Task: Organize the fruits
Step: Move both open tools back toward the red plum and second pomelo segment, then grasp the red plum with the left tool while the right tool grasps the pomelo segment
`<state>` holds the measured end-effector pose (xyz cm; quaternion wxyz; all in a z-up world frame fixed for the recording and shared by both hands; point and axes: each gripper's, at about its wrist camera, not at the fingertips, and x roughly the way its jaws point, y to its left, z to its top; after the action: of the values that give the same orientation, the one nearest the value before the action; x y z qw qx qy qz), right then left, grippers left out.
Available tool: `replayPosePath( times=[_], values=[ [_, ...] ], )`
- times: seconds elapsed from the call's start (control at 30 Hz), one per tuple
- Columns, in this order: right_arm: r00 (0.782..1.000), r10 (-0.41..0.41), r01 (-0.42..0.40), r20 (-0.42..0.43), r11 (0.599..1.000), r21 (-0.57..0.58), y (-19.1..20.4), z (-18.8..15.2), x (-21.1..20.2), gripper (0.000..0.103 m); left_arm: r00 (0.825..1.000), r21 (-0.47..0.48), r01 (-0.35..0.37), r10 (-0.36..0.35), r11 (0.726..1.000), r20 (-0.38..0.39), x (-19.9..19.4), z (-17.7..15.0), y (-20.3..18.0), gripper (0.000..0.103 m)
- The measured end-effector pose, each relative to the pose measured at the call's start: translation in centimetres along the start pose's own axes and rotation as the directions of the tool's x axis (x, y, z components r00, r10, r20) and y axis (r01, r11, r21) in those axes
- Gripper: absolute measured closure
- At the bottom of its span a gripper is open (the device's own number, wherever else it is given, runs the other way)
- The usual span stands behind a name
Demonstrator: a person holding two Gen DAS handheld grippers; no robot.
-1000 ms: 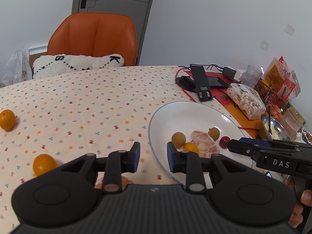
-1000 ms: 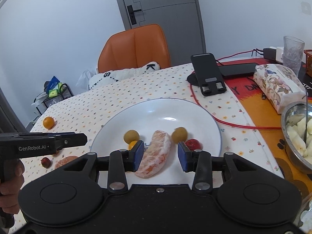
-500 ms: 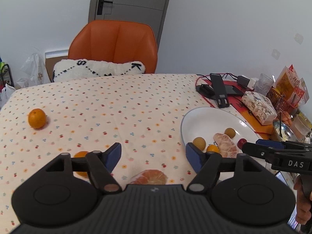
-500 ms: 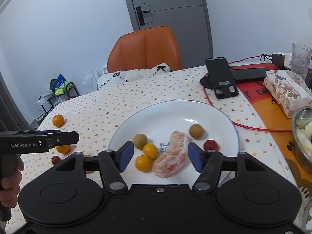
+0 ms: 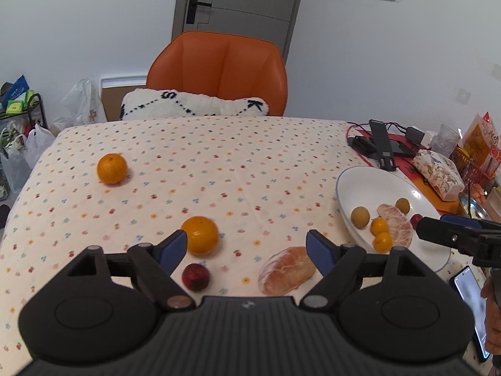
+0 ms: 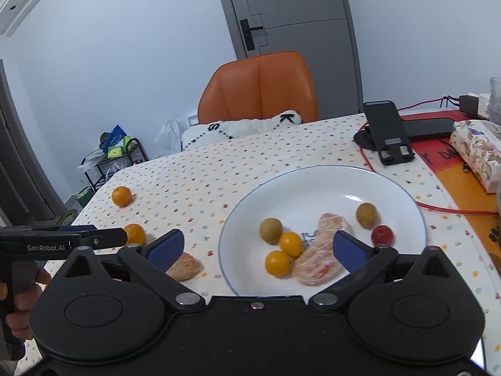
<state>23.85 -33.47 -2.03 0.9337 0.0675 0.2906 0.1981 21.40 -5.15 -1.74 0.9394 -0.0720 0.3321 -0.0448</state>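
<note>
My left gripper [image 5: 247, 250] is open above the tablecloth, with nothing between its fingers. Just ahead of it lie a peeled citrus piece [image 5: 286, 269], a dark red berry [image 5: 195, 276] and an orange [image 5: 200, 235]. A second orange [image 5: 112, 168] sits farther back left. The white plate [image 6: 313, 185] holds a long peeled citrus piece [image 6: 319, 260], two small orange fruits [image 6: 291, 244], two brownish round fruits [image 6: 271, 230] and a red berry [image 6: 382, 234]. My right gripper [image 6: 256, 249] is open over the plate's near edge, empty.
A black phone stand [image 6: 388, 131] with a red cable, a flowered tissue pack [image 6: 479, 150] and snack packets [image 5: 482, 144] crowd the right side. An orange chair [image 5: 219, 72] with a white cushion stands behind the table. A phone [image 5: 469, 300] lies at the near right.
Both grippers went from nearly shut to wide open and pulled back. The right one let go of the peeled citrus piece on the plate. The left view swung left toward the loose fruit.
</note>
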Motion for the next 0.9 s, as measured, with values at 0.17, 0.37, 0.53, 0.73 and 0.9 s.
replayPosePath(
  times=[0.17, 0.37, 0.53, 0.73, 0.9],
  values=[
    [1.000, 0.022, -0.022, -0.009, 1.000, -0.005, 1.0, -0.2, 0.4, 0.000, 1.000, -0.013, -0.009, 0.009, 1.000, -0.003, -0.4, -0.6, 1.0, 0.022],
    [0.999, 0.042, -0.042, -0.019, 0.999, -0.027, 2.2, -0.3, 0.8, 0.000, 1.000, -0.023, -0.020, 0.020, 1.000, -0.015, -0.3, -1.5, 2.0, 0.022],
    [0.998, 0.061, -0.062, -0.024, 0.997, -0.046, 3.3, -0.5, 1.1, 0.000, 0.999, -0.039, -0.034, 0.033, 0.999, -0.024, 0.1, -2.2, 2.7, 0.023],
    [0.995, 0.093, -0.095, -0.041, 0.994, -0.052, 4.4, -0.7, 1.7, 0.000, 0.999, -0.040, -0.036, 0.035, 0.999, -0.025, 0.8, -2.7, 3.2, 0.032],
    [0.992, 0.116, -0.120, -0.050, 0.989, -0.084, 5.7, -1.1, 2.2, 0.002, 0.999, -0.043, -0.031, 0.029, 0.999, -0.044, 1.6, -3.0, 3.4, 0.047]
  ],
)
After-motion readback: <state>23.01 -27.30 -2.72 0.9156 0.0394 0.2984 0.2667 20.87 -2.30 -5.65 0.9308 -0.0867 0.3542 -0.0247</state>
